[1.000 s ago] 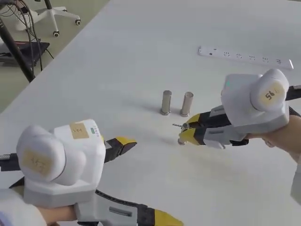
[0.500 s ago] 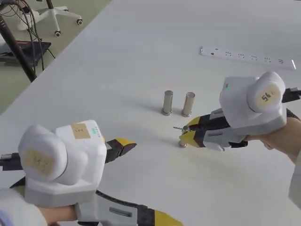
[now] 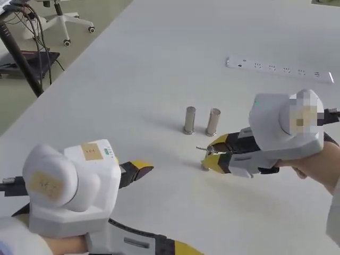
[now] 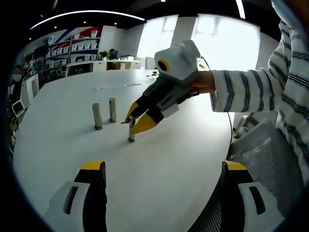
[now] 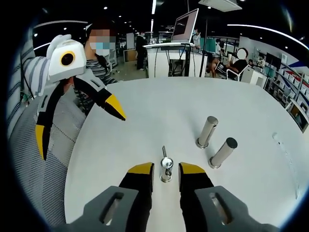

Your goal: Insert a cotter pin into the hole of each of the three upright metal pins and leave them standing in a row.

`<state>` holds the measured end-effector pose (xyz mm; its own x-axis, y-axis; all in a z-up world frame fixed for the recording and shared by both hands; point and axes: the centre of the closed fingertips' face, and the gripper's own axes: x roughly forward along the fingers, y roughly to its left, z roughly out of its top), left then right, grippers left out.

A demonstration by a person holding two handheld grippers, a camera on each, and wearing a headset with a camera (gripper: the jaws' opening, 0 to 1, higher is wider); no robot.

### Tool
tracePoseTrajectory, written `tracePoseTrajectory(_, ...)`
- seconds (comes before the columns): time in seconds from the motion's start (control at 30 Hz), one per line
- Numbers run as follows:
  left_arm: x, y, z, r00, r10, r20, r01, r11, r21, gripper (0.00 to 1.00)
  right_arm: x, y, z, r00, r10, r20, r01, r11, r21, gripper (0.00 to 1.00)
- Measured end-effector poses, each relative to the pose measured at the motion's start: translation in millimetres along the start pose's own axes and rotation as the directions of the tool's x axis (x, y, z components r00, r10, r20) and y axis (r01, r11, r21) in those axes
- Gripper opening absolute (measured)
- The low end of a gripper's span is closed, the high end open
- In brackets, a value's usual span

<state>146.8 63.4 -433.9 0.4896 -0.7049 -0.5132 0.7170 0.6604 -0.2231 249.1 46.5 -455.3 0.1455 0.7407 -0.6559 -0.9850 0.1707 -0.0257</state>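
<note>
Right gripper view: the third metal pin (image 5: pixel 166 174) stands upright on the white worktop (image 5: pixel 145 104), long axis vertical, between the jaws of the right hand-held gripper (image 5: pixel 166 168). Jaws released, set close on either side, with a sliver of worktop showing at each side of the pin. The cotter pin (image 5: pixel 164 153) sits through the top of this pin, long axis level with the worktop, looped head on the near side, shank pointing straight away from the hand-held gripper. Head view: that shank points left. The other two metal pins (image 3: pixel 189 120) stand upright side by side, just apart, further from the person than the third. The left hand-held gripper (image 4: pixel 164 169) is released, jaws wide with nothing between them, held low and well apart from the pins. Worktop large, pale, matt; a power strip (image 3: pixel 279 69) lies toward its far edge. Room: open office with ceiling strip lights, a monitor (image 5: pixel 186 24) on a stand, and an office chair base (image 3: pixel 64 24) and cables on the floor at left.
</note>
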Motion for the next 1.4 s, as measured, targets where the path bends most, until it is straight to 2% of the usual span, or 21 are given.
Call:
tracePoseTrajectory(0.07,-0.8,-0.4,0.7,1.0,0.001,-0.001,-0.001,1.0,0.004,0.99,-3.6,0.4,1.2,0.9999,-0.008,0.007,0.008,1.0,0.005,0.17)
tracePoseTrajectory(0.2,-3.8,0.2,5.7,0.9999,0.013,0.01,-0.013,1.0,0.01,0.99,-18.1,1.9,10.3,0.9974,-0.033,0.064,0.03,0.999,0.04,0.2)
tracePoseTrajectory(0.4,-8.6,0.7,14.2,0.9992,0.023,0.032,-0.023,1.0,0.012,0.99,-45.2,8.7,24.3,0.9841,-0.07,0.163,0.051,0.991,0.121,0.3)
tracePoseTrajectory(0.57,-10.3,0.9,18.8,0.9984,0.033,0.046,-0.034,0.999,0.012,0.99,-64.6,12.1,27.2,0.9782,-0.105,0.18,0.081,0.988,0.135,0.35)
tracePoseTrajectory(0.63,-11.1,0.3,20.2,0.9981,0.036,0.051,-0.037,0.999,0.013,0.98,-71.7,12.7,29.7,0.9711,-0.128,0.202,0.093,0.981,0.173,0.42)
tracePoseTrajectory(0.7,-11.9,0.0,20.2,0.9982,0.036,0.048,-0.037,0.999,0.006,0.95,-77.3,15.4,27.6,0.9691,-0.143,0.201,0.107,0.978,0.181,0.5)
tracePoseTrajectory(0.8,-13.4,0.8,21.8,0.9974,0.045,0.055,-0.046,0.999,0.007,0.95,-86.2,17.2,21.9,0.9643,-0.183,0.192,0.145,0.969,0.199,0.54)
tracePoseTrajectory(0.97,-14.7,0.0,24.0,0.9965,0.049,0.067,-0.051,0.999,0.019,0.96,-101.0,23.6,11.0,0.9442,-0.244,0.221,0.168,0.934,0.316,0.69)
tracePoseTrajectory(1.13,-14.7,1.8,21.9,0.9969,0.053,0.058,-0.054,0.998,0.02,0.96,-112.7,29.3,-1.1,0.9328,-0.282,0.224,0.182,0.906,0.382,0.76)
tracePoseTrajectory(1.23,-15.0,2.2,22.7,0.9968,0.052,0.061,-0.053,0.998,0.017,0.96,-118.0,32.0,-11.1,0.9317,-0.303,0.2,0.197,0.884,0.424,0.84)
tracePoseTrajectory(1.3,-15.6,2.9,23.5,0.9967,0.052,0.063,-0.053,0.998,0.016,0.96,-121.1,28.8,-21.0,0.9244,-0.346,0.161,0.244,0.861,0.446,0.92)
tracePoseTrajectory(1.4,-16.7,5.4,23.8,0.9966,0.055,0.062,-0.056,0.998,0.012,0.96,-123.9,28.6,-29.6,0.9221,-0.36,0.141,0.258,0.845,0.468,0.94)
